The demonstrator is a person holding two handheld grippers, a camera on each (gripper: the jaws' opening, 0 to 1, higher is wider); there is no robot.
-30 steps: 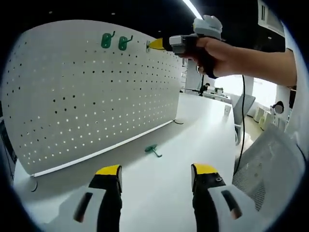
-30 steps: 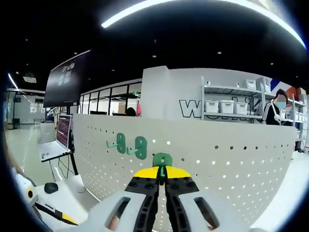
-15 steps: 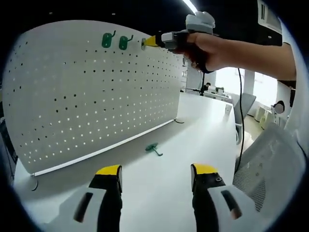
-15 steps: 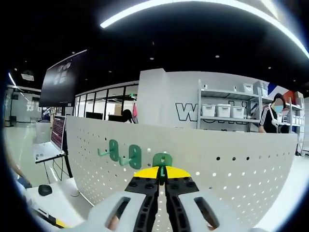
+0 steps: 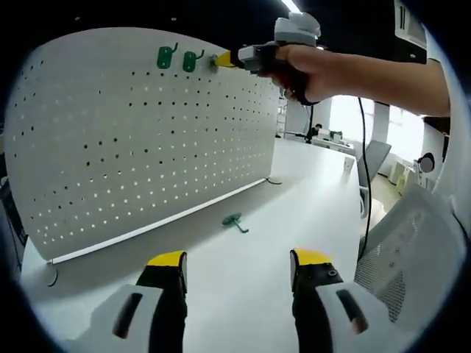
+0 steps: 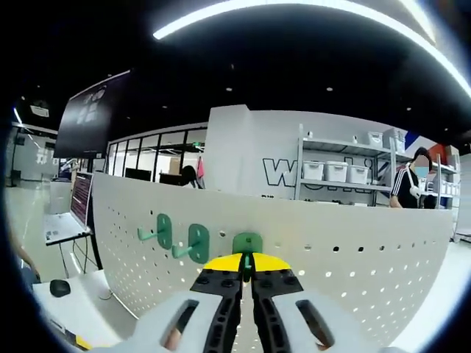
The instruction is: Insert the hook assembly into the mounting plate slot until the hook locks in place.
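Right gripper view has the right tool [image 6: 246,266] clamped on a green hook [image 6: 247,244] held against the pegboard [image 6: 353,257] beside two mounted hooks [image 6: 180,237], while the left tool [image 5: 237,265], jaws apart, hovers over the desk [image 5: 309,198] near a loose hook [image 5: 235,221].

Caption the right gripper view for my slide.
Right gripper holds a green hook at the pegboard, beside two mounted hooks.

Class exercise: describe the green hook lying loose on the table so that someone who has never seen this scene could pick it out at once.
Find the white pegboard standing upright on the white table. In front of its bottom edge, a small green hook lies flat on the tabletop. Unlike the two green hooks hung near the board's top edge, it lies loose on the table.
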